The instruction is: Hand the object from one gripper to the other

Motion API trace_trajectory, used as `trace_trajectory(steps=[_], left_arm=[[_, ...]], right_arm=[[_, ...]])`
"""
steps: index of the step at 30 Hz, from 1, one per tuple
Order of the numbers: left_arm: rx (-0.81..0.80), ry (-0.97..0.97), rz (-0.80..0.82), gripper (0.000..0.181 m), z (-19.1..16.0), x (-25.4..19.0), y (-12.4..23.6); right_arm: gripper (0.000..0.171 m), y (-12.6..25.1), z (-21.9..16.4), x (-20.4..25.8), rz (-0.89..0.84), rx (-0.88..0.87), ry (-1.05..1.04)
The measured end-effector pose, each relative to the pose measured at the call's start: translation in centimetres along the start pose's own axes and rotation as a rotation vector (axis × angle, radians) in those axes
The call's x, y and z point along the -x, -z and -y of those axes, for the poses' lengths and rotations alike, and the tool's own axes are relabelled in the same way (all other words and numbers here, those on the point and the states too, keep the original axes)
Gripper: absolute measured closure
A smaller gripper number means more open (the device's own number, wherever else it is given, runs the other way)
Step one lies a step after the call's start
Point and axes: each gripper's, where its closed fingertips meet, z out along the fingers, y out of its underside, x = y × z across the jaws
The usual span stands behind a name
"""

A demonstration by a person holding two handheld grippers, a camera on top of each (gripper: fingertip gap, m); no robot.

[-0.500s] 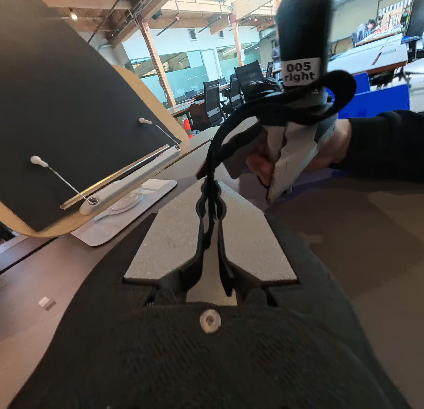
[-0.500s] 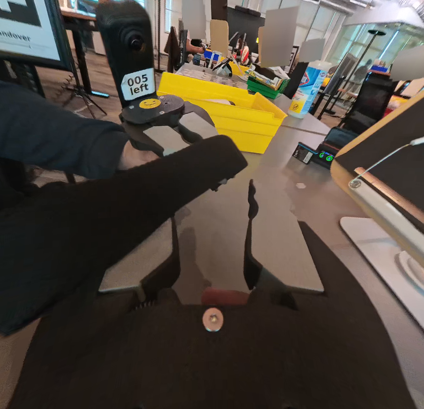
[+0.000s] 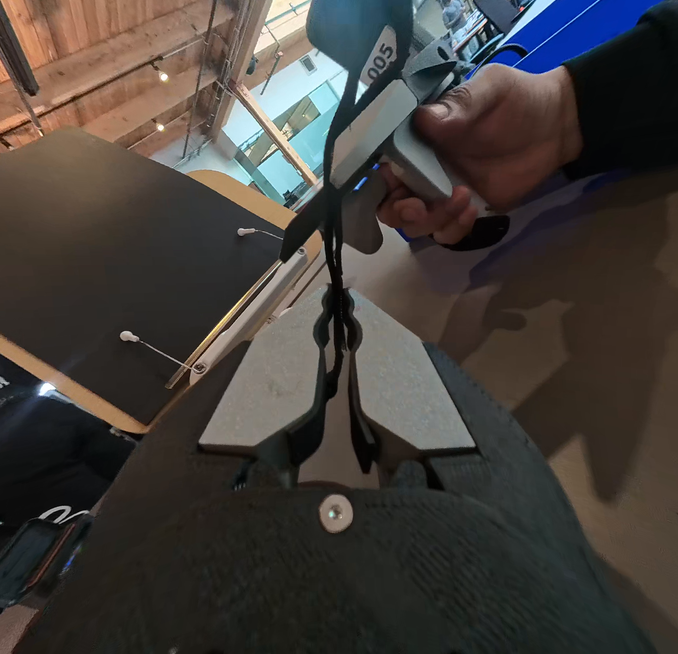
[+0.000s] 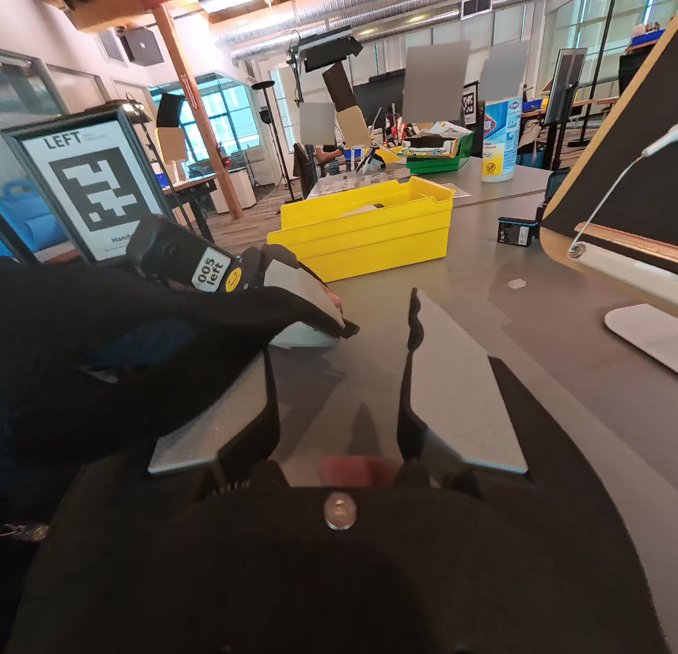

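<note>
Left wrist view:
- Left gripper [image 3: 336, 315]: my jaws are pressed together on the black strap [image 3: 334, 232], pinching its thin cord end at the very tips.
- Strap path: from my pinch it rises, widens into a flat band and loops over the top of the right gripper [image 3: 352, 181], which a hand [image 3: 488, 148] holds above and ahead of me.
- Right gripper from here: the strap hangs across its grey fingers; I cannot tell from this angle whether it is caught between them.
- Background: a tilted black board [image 3: 110, 255] with wire clips stands to the left on the table [image 3: 550, 306].

Right wrist view:
- Right gripper [image 4: 341, 328]: jaws spread wide, nothing between them, only table [image 4: 495, 269] visible through the gap.
- Strap [image 4: 154, 343]: a broad black band draped over my left finger, running off to the left gripper [image 4: 330, 324] close alongside.
- Surroundings: yellow bin [image 4: 363, 229] beyond, well apart from the exchange.

Handling judgement:
- Object: soft, limp, light fabric; it will sag and swing, not hold shape. Not fragile.
- Where to grip: the flat wide band, closed across its width; the thin cord looks likelier to slip.
- Status: strap held by the left only; handover not completed.
</note>
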Motion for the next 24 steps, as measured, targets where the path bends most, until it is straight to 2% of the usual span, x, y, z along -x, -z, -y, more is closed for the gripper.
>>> trace_trajectory(steps=[1, 9, 16, 22, 24], left_arm=[[0.005, -0.009, 0.008, 0.179, 0.0, 0.1, 0.0], [0.013, 0.005, 0.06, 0.179, -0.2, 1.0, 0.2], [0.043, 0.032, 0.082, 0.179, -1.0, 1.4, 0.1], [0.046, 0.072, 0.057, 0.179, -0.8, 1.0, 0.5], [0.036, 0.098, 0.033, 0.179, -0.5, 0.6, 0.6]], right_arm=[[0.097, 0.1, 0.1, -0.1, -0.012, -0.002, 0.017], [0.094, 0.9, 0.7, -1.1, -0.101, -0.012, 0.108], [0.096, 2.3, 2.2, -1.8, -0.133, -0.097, 0.082], [0.12, 2.0, 1.7, -0.5, -0.063, -0.085, 0.115], [0.123, 1.7, 1.8, 0.1, -0.041, -0.093, 0.134]])
